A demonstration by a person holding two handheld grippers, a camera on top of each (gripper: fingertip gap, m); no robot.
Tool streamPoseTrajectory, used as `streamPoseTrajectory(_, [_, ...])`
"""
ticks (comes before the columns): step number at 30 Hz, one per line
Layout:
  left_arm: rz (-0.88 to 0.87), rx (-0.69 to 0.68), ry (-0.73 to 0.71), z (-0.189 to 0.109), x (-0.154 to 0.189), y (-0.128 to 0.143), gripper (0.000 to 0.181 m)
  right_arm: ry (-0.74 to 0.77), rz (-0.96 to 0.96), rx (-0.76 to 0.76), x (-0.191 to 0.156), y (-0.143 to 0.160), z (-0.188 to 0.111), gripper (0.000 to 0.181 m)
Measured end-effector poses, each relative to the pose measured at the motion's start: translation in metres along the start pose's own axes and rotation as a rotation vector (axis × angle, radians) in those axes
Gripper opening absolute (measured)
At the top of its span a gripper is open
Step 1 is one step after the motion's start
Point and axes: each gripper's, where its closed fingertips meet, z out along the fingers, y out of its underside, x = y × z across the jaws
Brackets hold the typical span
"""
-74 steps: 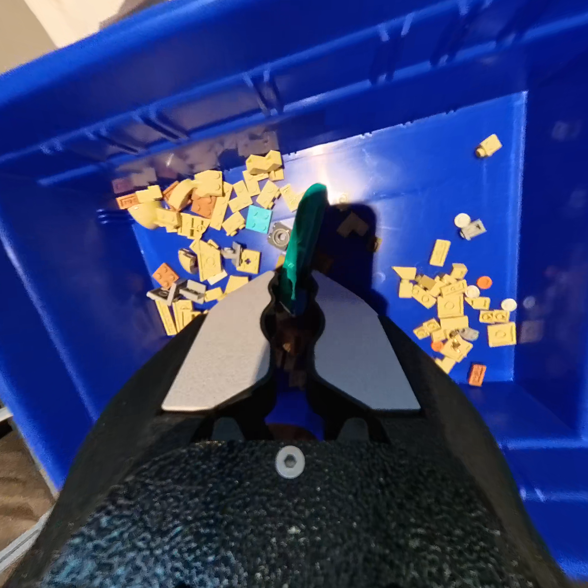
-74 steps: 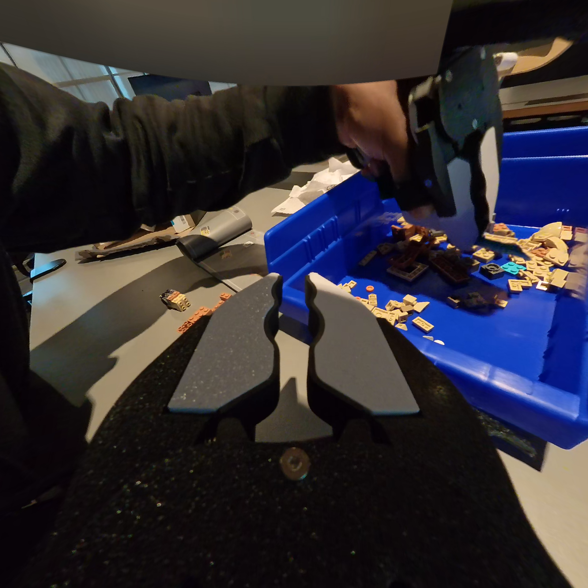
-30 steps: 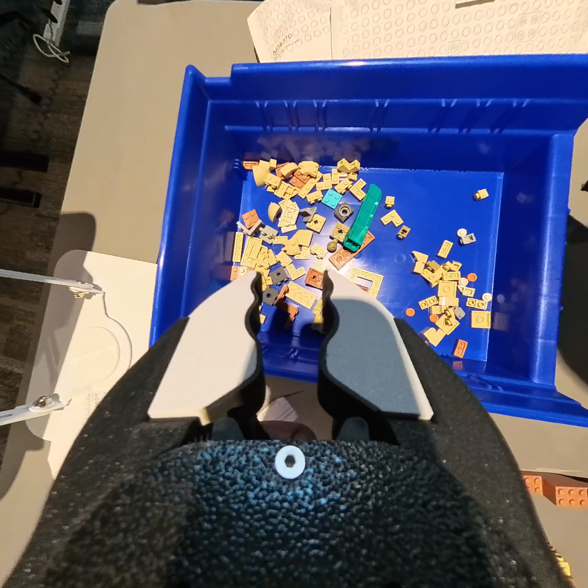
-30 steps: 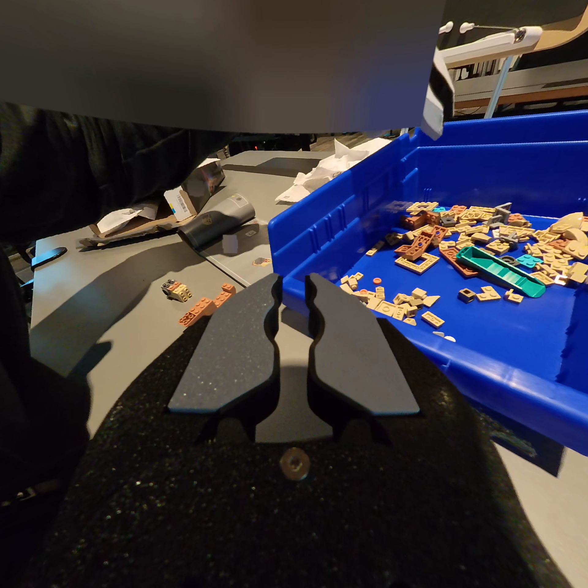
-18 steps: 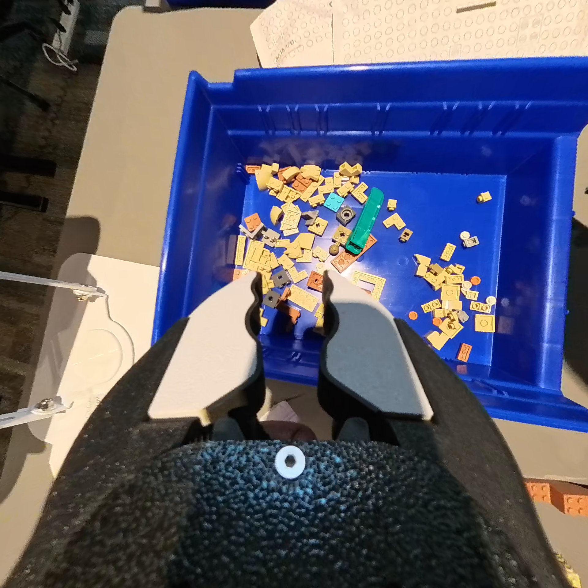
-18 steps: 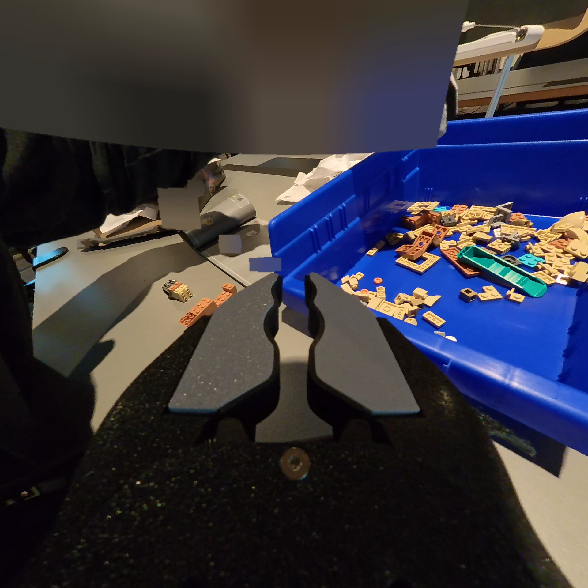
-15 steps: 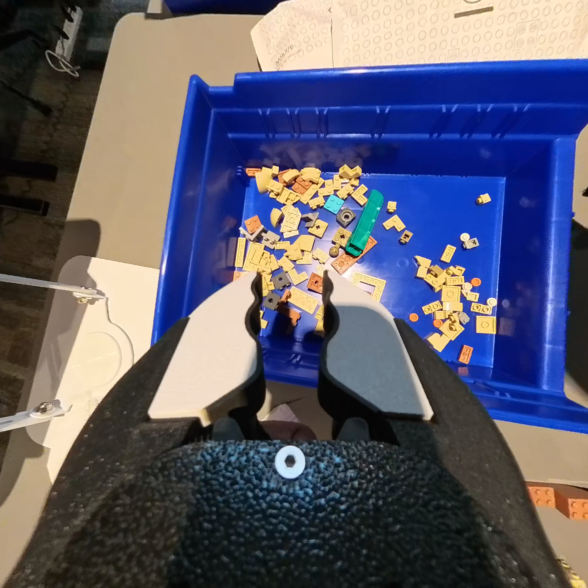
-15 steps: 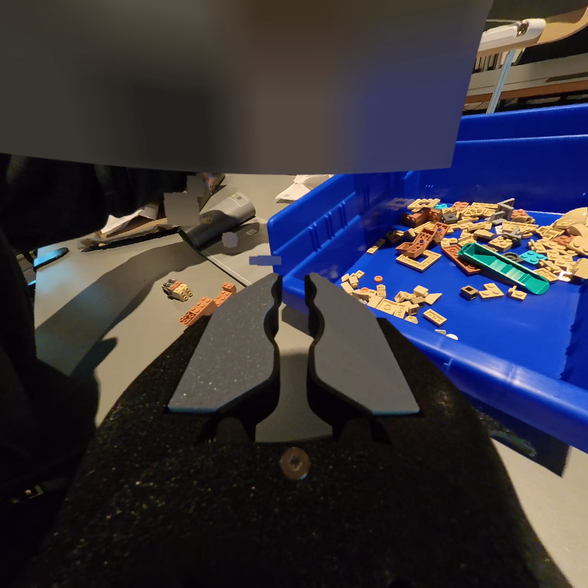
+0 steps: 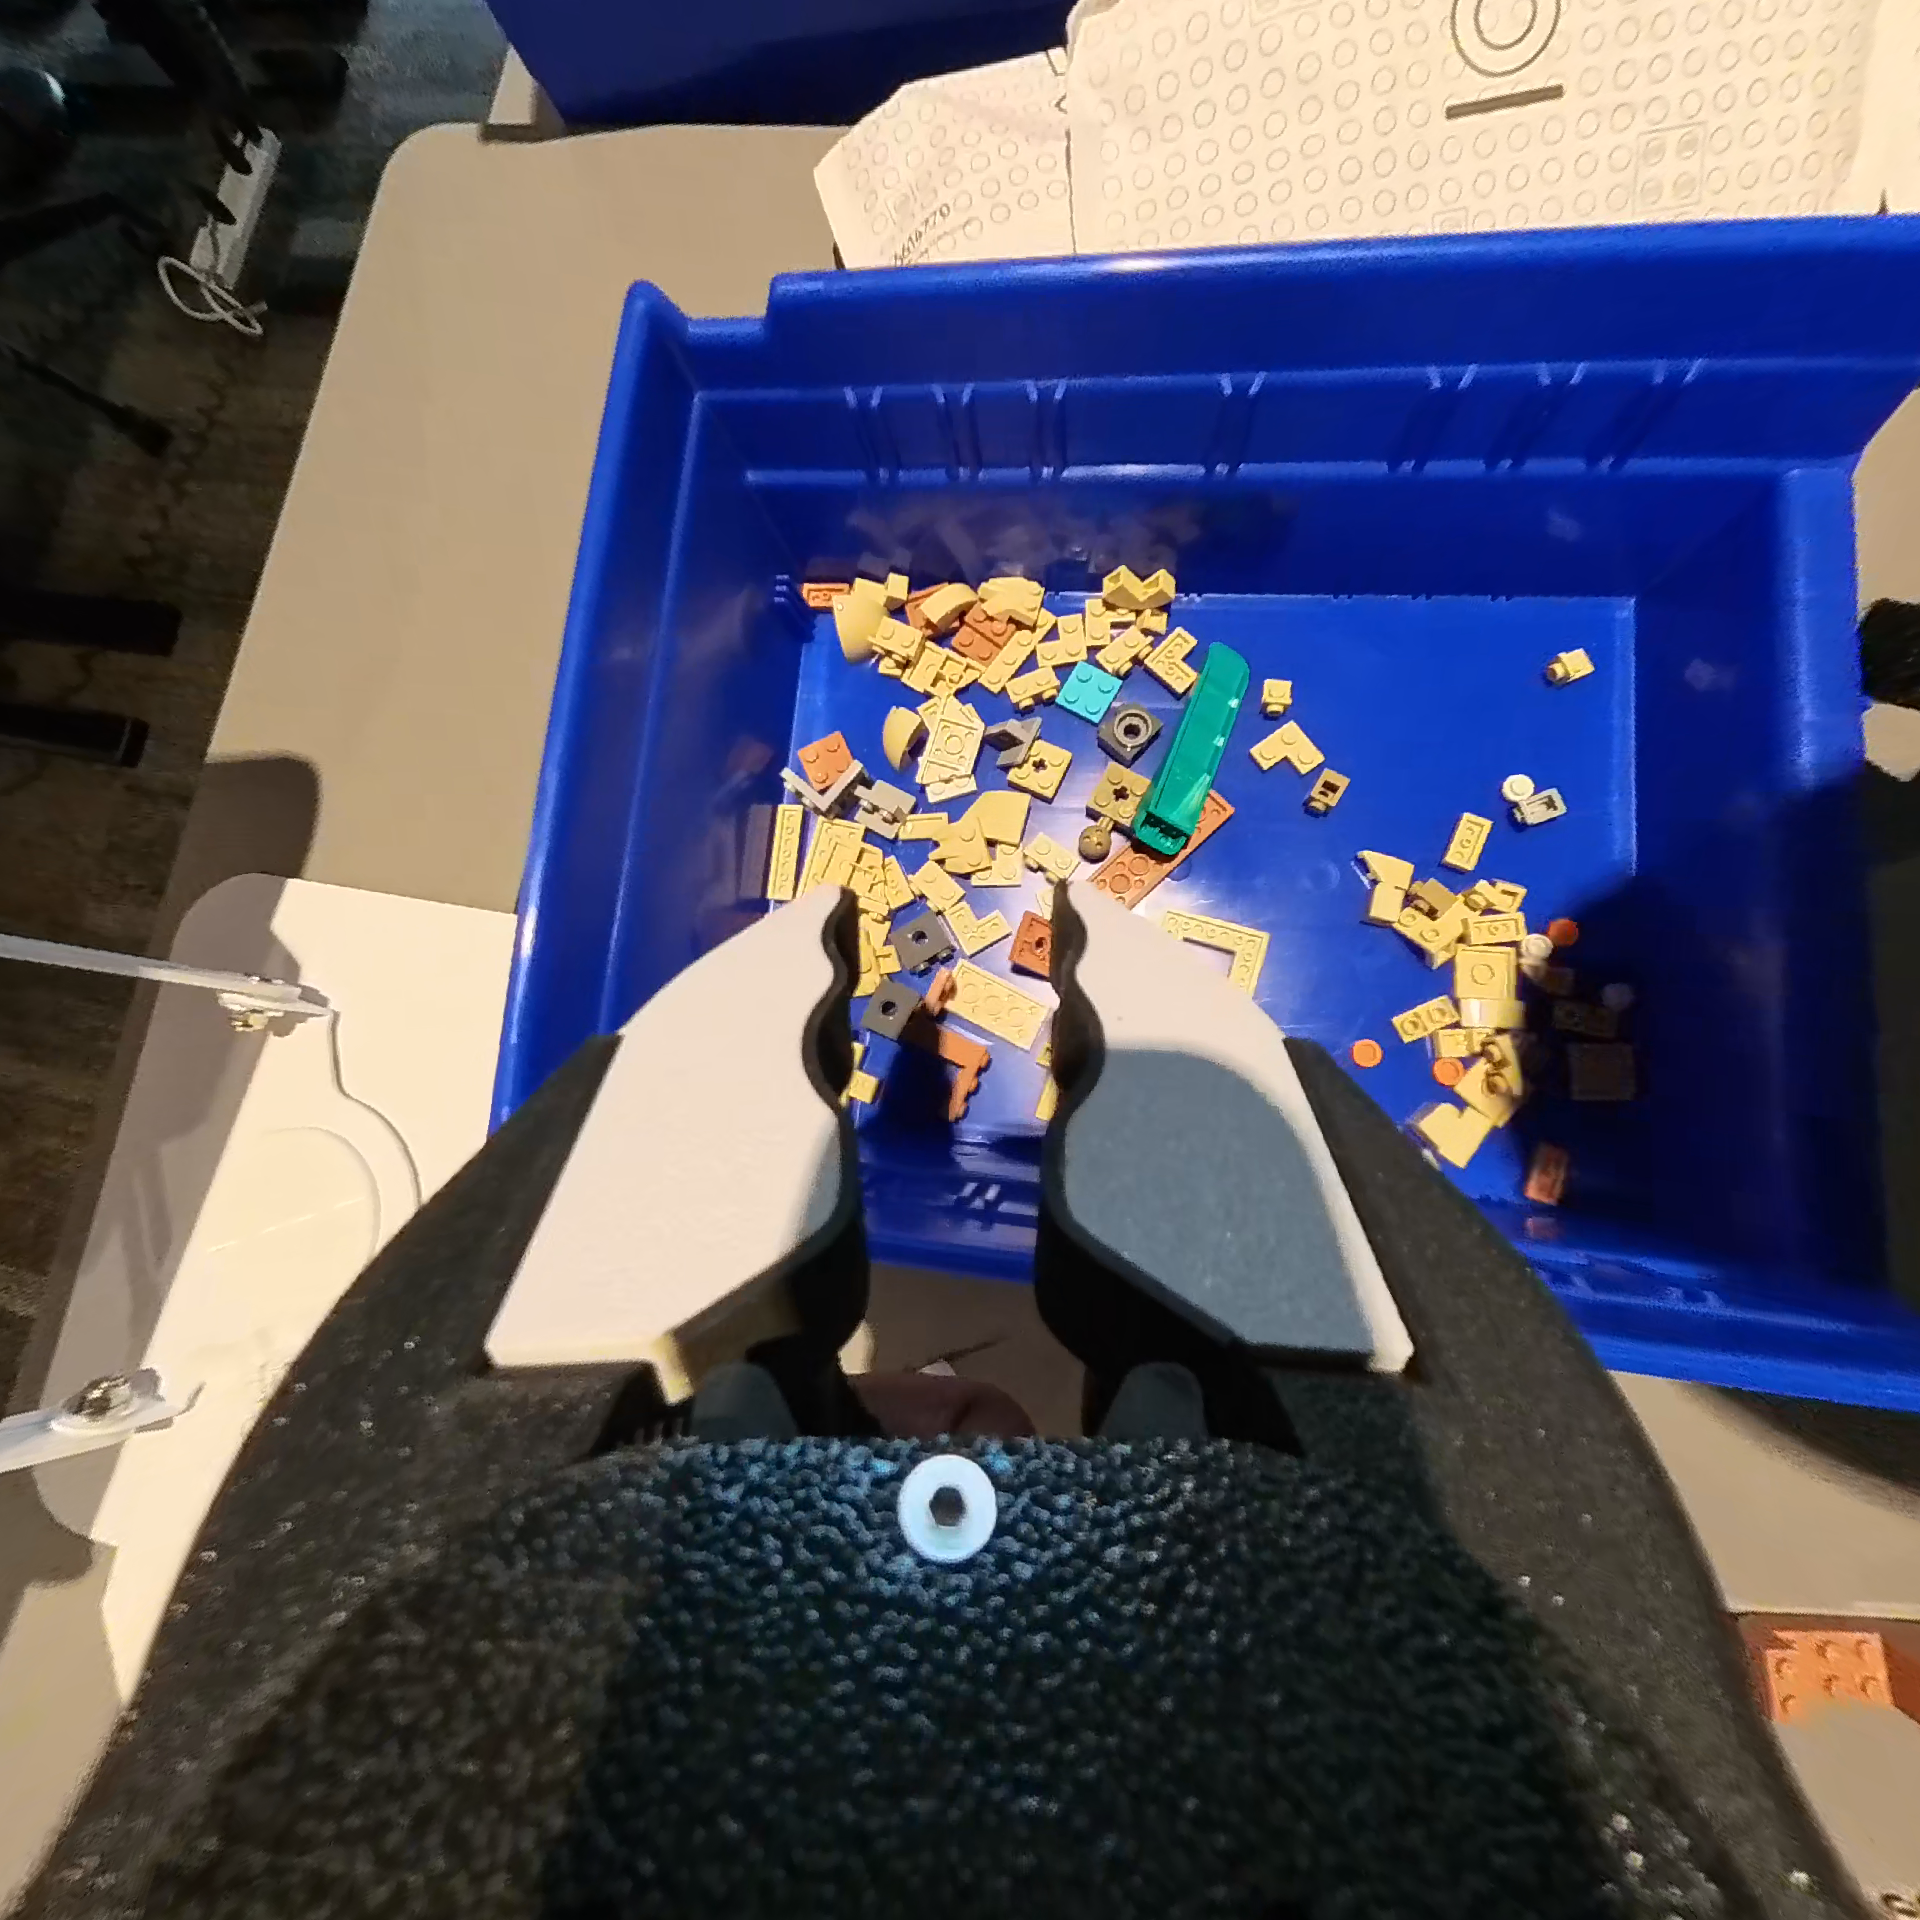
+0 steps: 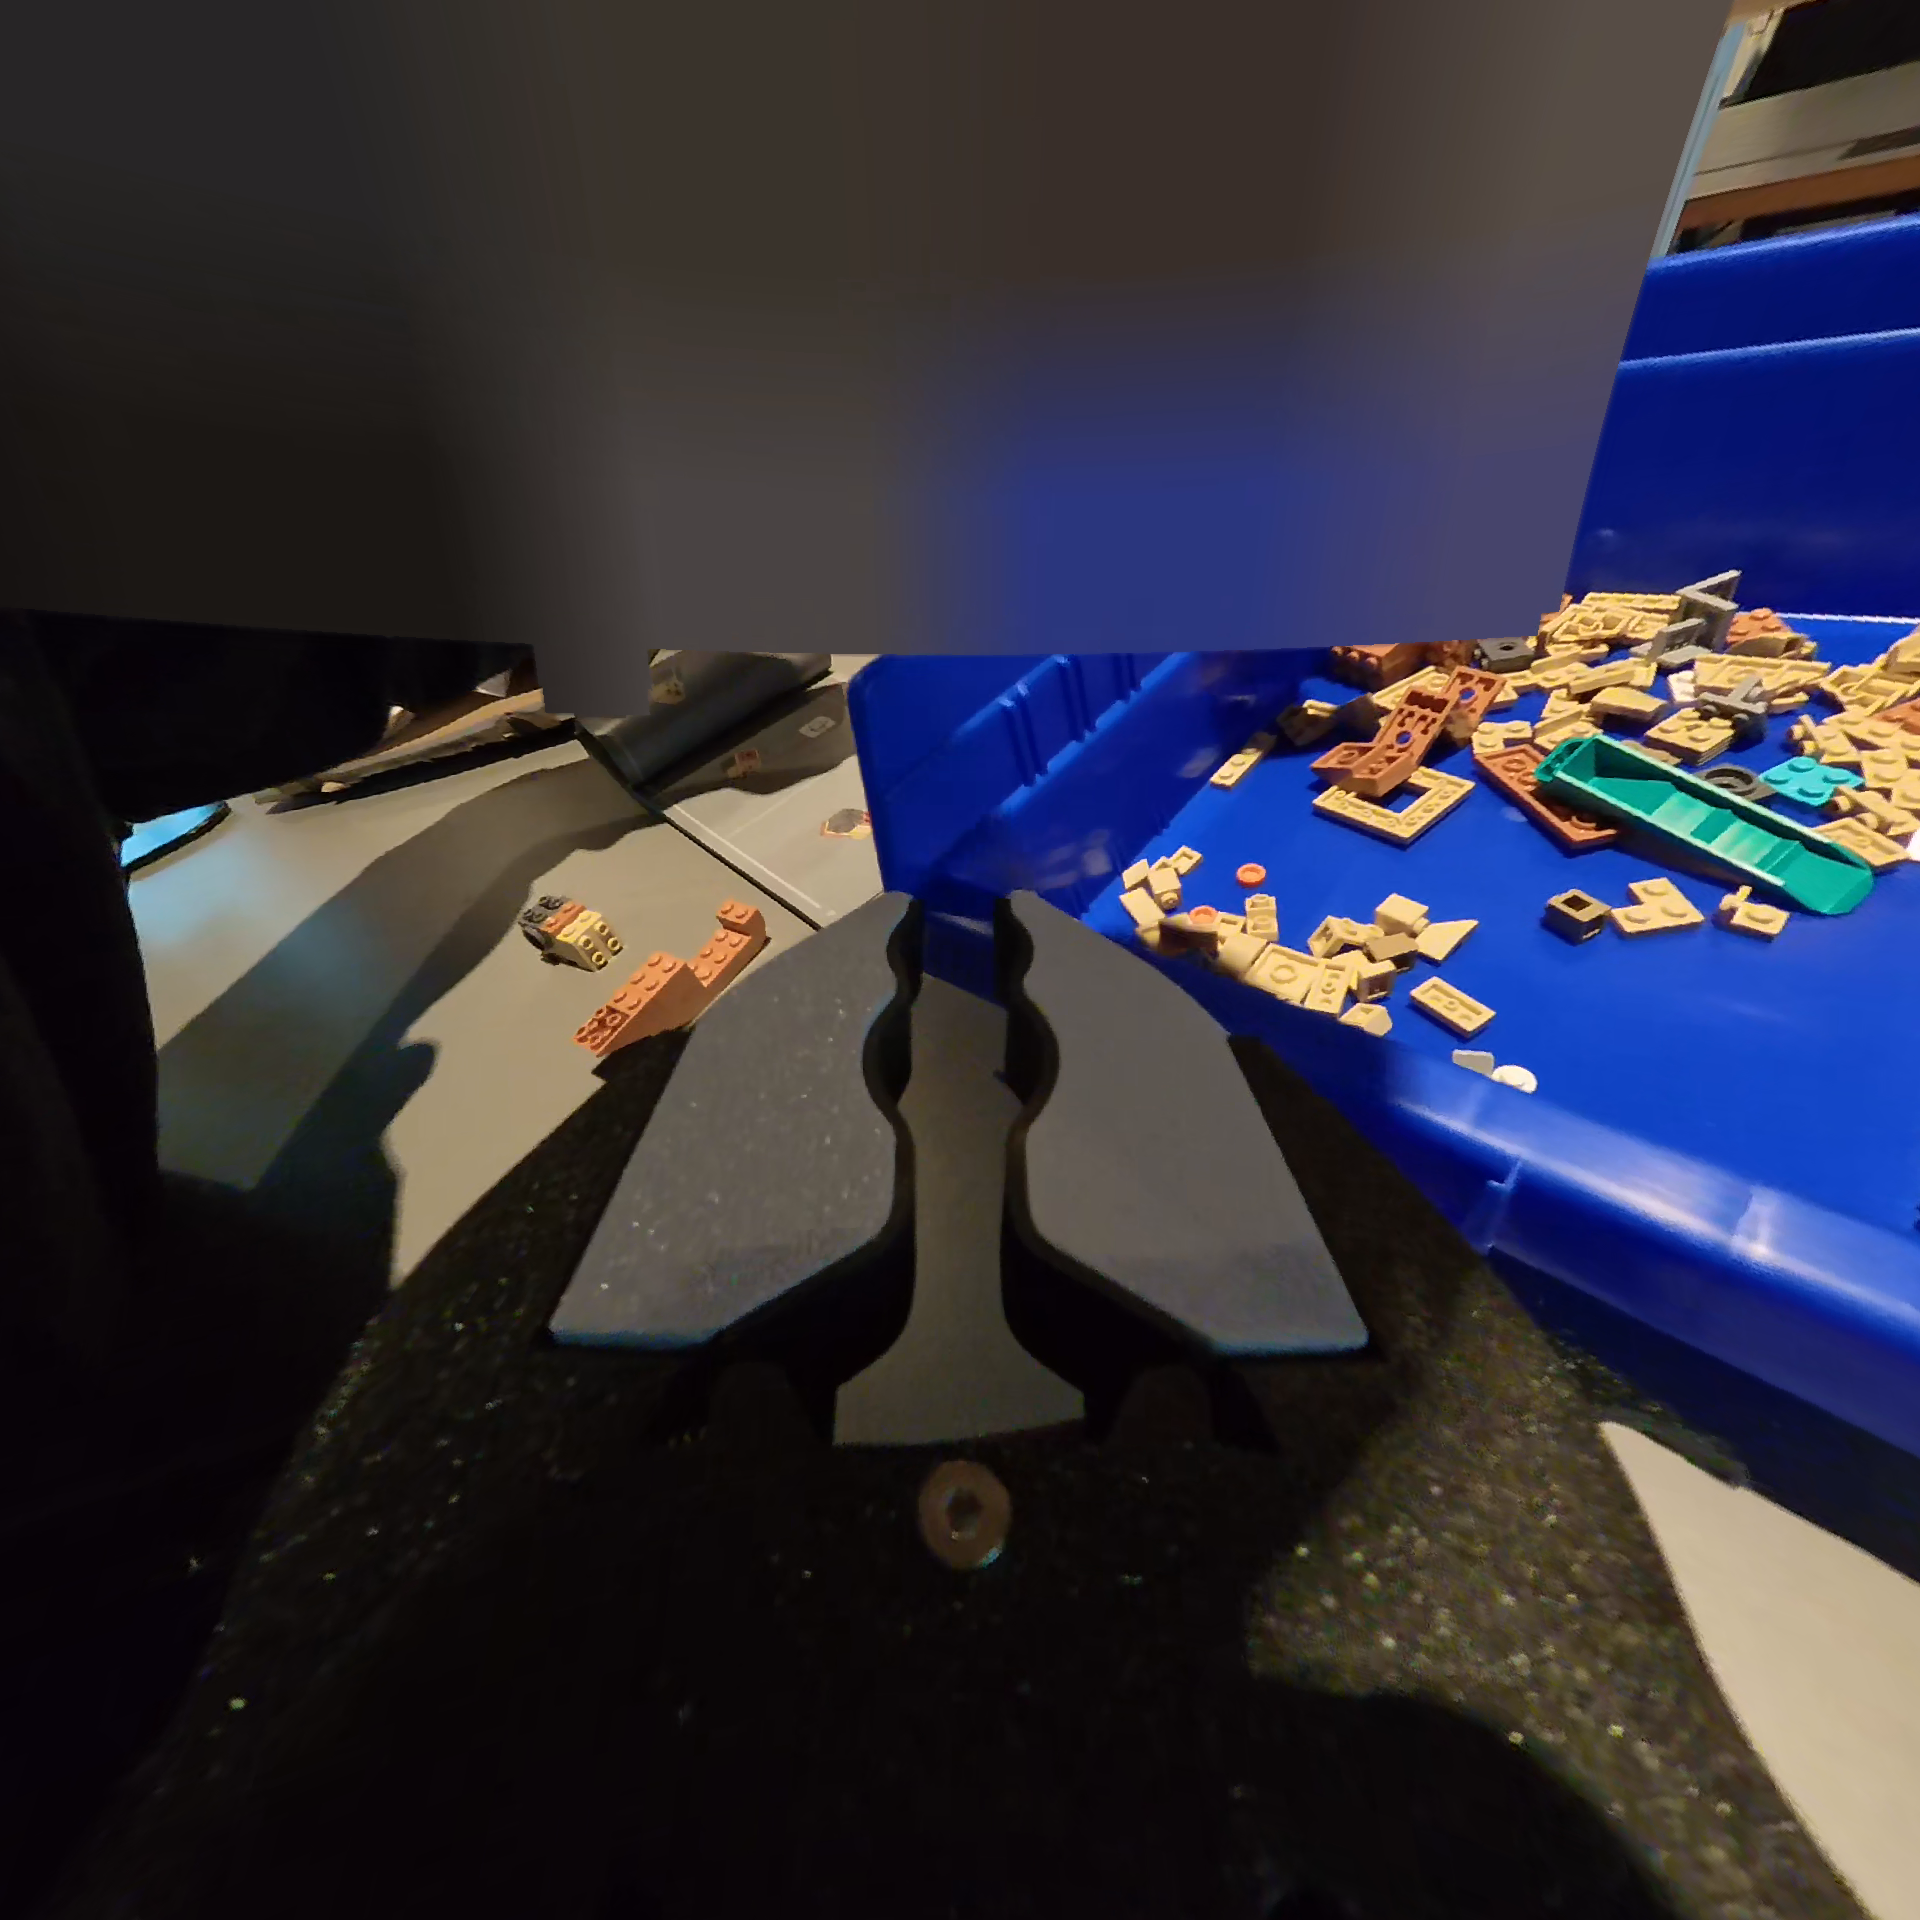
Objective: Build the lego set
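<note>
Left gripper [image 9: 951, 914]: jaws parted, nothing between them, held high over the near wall of the blue bin [image 9: 665, 582]. Right gripper [image 10: 956, 914]: jaws a narrow gap apart, empty, low over the grey table [image 10: 312, 997] beside the bin's corner. Loose lego pieces [image 9: 966, 769]: one large heap, mostly tan with some brown, grey and one turquoise plate, on the bin floor toward its left; a smaller tan cluster [image 9: 1465, 956] at its right. Green brick separator [image 9: 1190, 764]: lying flat among the heap, one end resting over a brown plate. Built so far, by appearance: only a small tan-and-dark sub-assembly [image 10: 571, 930] and a brown stepped piece [image 10: 675, 987] on the table outside the bin, the two near each other but apart; judged early, most of the set unassembled. Printed paper sheets [image 9: 1455, 114]: beyond the bin's far wall. Obscured: upper right wrist view masked by a blur patch; bin's right side in shadow and dark pieces there unclear; a brown piece [image 9: 1829, 1673] cut off at the frame edge.
</note>
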Motion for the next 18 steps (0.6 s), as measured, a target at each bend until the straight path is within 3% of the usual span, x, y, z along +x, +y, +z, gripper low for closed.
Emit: streamPoseTrajectory(18, [-0.005, 0.022, -0.010, -0.0014, -0.0011, -0.0027, 0.034, -0.007, 0.009, -0.005, -0.0003, 0.0007, 0.0002, 0.012])
